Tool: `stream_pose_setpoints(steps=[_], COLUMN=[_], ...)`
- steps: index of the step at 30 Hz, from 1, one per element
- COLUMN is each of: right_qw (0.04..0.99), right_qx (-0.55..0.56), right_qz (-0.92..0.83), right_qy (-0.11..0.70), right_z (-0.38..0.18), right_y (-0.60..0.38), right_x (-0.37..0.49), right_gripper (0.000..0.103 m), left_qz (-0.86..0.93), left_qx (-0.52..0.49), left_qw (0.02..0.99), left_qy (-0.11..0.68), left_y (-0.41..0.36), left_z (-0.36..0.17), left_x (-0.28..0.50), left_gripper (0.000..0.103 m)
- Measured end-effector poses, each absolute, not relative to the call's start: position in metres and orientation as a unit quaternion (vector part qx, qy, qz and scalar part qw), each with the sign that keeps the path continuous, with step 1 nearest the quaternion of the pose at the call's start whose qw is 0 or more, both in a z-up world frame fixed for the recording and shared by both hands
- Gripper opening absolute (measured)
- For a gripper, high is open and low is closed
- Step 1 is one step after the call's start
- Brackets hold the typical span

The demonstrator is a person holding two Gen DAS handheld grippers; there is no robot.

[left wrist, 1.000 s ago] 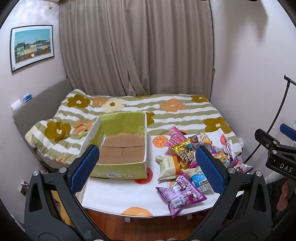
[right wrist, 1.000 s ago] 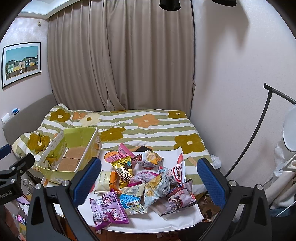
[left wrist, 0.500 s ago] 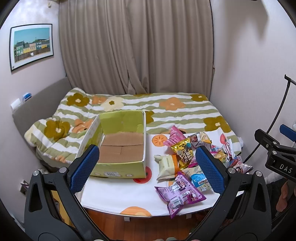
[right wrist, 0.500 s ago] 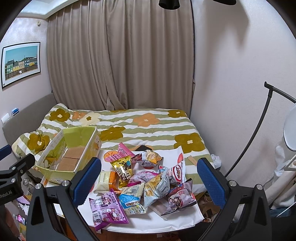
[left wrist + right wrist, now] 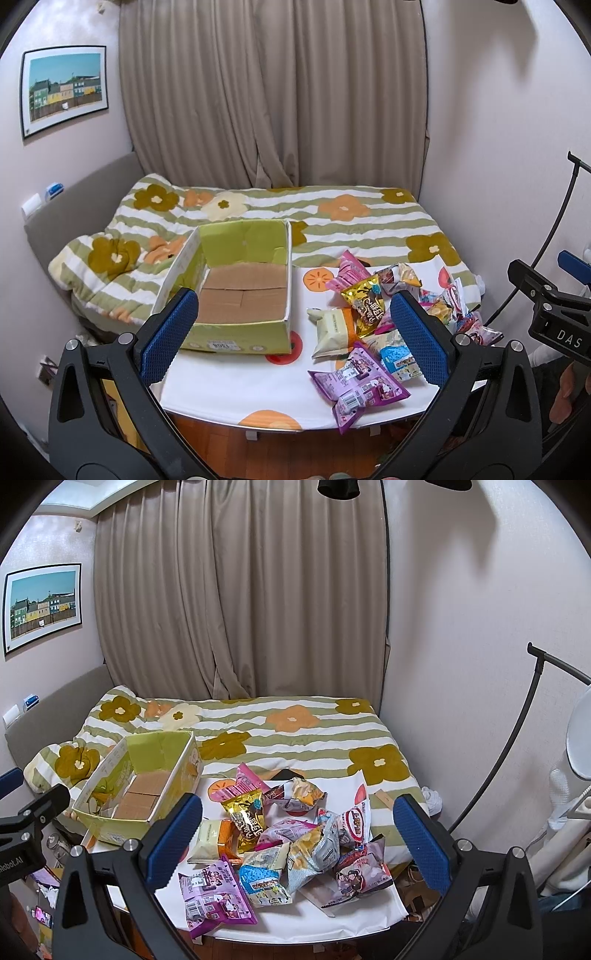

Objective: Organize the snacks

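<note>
A green cardboard box [image 5: 240, 328] [image 5: 173, 775] stands open and empty on the left of a small white table [image 5: 229, 384] [image 5: 354, 915]. A pile of several snack bags covers the table's right side: a purple bag [image 5: 356, 386] [image 5: 214, 895] at the front, a gold bag [image 5: 365, 304] [image 5: 247, 821], a cream bag [image 5: 332, 328] [image 5: 208, 840], a light blue bag [image 5: 264, 884]. My left gripper [image 5: 295, 341] hangs open above the table's front, nothing between its fingers. My right gripper [image 5: 295, 843] is open too, held back from the pile.
A bed with a striped flower quilt [image 5: 343, 210] runs behind the table, with curtains [image 5: 273, 92] beyond. A black lamp stand [image 5: 517, 738] rises at the right wall. Wood floor [image 5: 221, 443] shows under the table's front edge. A hand [image 5: 565, 391] holds the right gripper.
The left wrist view has drifted slightly; box and snacks sit a touch higher in the frame. Both grippers stay open and nothing on the table has moved.
</note>
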State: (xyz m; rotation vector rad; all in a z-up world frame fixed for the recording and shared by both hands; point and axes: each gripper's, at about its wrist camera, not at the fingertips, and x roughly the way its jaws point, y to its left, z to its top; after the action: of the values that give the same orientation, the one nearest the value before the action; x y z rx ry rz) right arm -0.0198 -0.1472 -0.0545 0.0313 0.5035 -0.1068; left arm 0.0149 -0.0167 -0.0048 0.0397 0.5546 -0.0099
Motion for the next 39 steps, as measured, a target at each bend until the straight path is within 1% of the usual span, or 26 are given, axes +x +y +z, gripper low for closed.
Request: stream_pose_setpoints(steps=[4,9,13,19,27,35,39], right_qw=[0.966,0.961,0.952,0.939,0.919,0.893,0.88], right_qx=[0.02,0.028,0.034,0.038,0.063,0.072,0.068], right_qz=[-0.058,-0.068,-0.079,-0.07,-0.002,0.094,0.131], right_qy=[0.252,0.267,0.293,0.333,0.389,0.434,0.451], right_z=[-0.06,-0.065,-0.083,-0.126,-0.178,-0.23,-0.248], right_y=[-0.147,-0.15,-0.15,-0.153,-0.162,-0.172,-0.177], right_x=[-0.018,-0.021,-0.017,-0.008,0.019,0.049,0.056], right_gripper=[0.103,0.103,0.103,0.103,0.103,0.103,0.103], left_qz=[-0.008,-0.025,-0.052,-0.072,-0.077,-0.065,-0.039], left_qx=[0.011,0.009,-0.008,-0.018,-0.063,-0.091,-0.057], left_qw=[0.958,0.946,0.924,0.894,0.849,0.804,0.798], left_qy=[0.287,0.324,0.378,0.441,0.52,0.585,0.599], left_y=[-0.017,-0.019,-0.018,-0.023,-0.04,-0.069,-0.088], left_z=[-0.006,-0.021,-0.051,-0.109,-0.18,-0.228,-0.241], left_x=[0.019,0.034,0.056,0.078,0.11,0.138,0.152], left_gripper=[0.103,0.103,0.103,0.102,0.102,0.102,0.102])
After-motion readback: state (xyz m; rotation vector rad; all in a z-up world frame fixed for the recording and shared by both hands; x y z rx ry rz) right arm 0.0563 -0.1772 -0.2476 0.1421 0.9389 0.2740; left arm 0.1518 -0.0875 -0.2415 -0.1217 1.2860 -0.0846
